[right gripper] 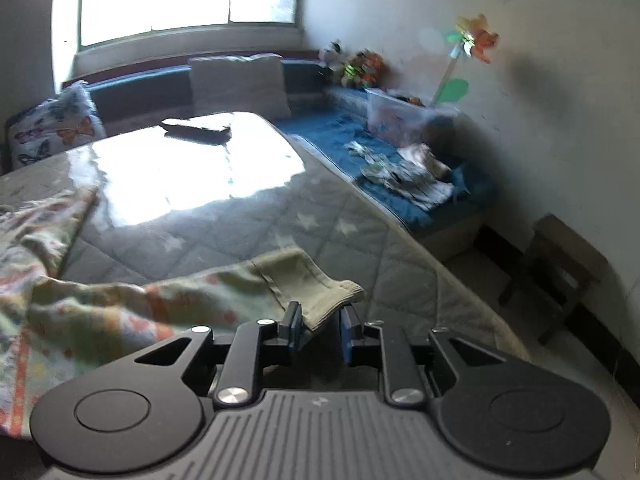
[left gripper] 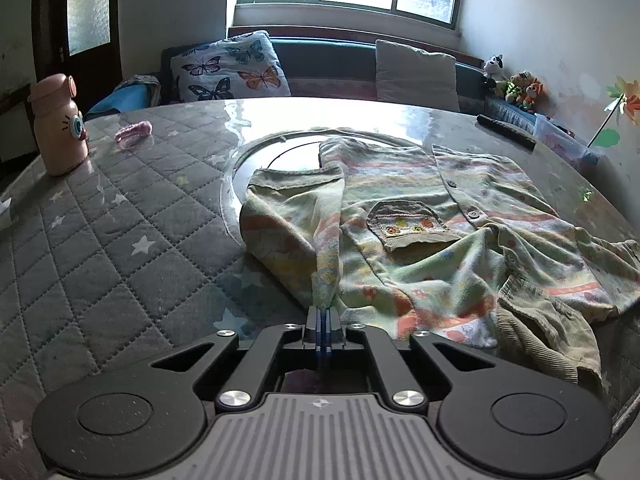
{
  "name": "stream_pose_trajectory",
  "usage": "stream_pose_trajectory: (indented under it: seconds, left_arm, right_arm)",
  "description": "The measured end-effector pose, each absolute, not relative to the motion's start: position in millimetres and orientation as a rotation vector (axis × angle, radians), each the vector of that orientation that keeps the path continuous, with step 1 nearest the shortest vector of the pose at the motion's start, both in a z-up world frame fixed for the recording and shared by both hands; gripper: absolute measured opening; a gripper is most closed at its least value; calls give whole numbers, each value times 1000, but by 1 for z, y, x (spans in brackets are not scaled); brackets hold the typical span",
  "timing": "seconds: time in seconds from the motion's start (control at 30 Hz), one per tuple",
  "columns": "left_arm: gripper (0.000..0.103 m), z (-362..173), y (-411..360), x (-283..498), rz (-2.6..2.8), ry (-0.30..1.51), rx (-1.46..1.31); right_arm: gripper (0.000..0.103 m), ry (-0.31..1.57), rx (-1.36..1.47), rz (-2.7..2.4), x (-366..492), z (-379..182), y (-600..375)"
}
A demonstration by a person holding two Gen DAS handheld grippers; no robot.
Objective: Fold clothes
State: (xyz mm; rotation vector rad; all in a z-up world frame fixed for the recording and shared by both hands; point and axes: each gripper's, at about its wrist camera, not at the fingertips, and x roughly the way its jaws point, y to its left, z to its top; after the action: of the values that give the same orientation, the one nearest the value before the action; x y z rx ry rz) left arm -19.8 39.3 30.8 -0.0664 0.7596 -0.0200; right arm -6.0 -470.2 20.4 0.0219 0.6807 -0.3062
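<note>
A child's pale green patterned shirt (left gripper: 432,236) with buttons and a khaki chest pocket lies spread on the round table. My left gripper (left gripper: 323,312) is shut on a fold of the shirt at its near left side, by the left sleeve (left gripper: 288,216). In the right wrist view, my right gripper (right gripper: 320,320) is open with the khaki cuff of the other sleeve (right gripper: 316,284) lying between its fingers. The rest of the shirt (right gripper: 100,300) stretches away to the left there.
A pink bottle (left gripper: 58,128) and a small pink object (left gripper: 134,131) stand at the table's far left. A black remote (left gripper: 506,132) lies at the far right edge. The quilted grey table cover (left gripper: 120,240) lies under glass. A bench with cushions (left gripper: 232,66) and a clothes pile (right gripper: 408,176) rings the table.
</note>
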Motion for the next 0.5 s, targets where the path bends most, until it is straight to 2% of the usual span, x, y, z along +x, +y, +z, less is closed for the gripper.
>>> stream_pose_trajectory:
  seconds: [0.1,0.23,0.33,0.47,0.5]
  left_arm:
    - [5,33,39,-22,-19,756,-60]
    - [9,36,40,-26,-26,749,-52]
    - [14,40,38,-26,-25,740,-37]
    - [27,49,36,-27,-24,715,-21]
    - [27,51,36,-26,-23,709,-16]
  right_arm:
    - [24,676,-13,-271,2,23,-460]
    - [35,651,-99,-334,6,28,-456]
    - [35,634,-99,-361,2,35,-460]
    - [35,638,-32,-267,3,38,-458]
    - [35,654,-18,-237,7,34,-455]
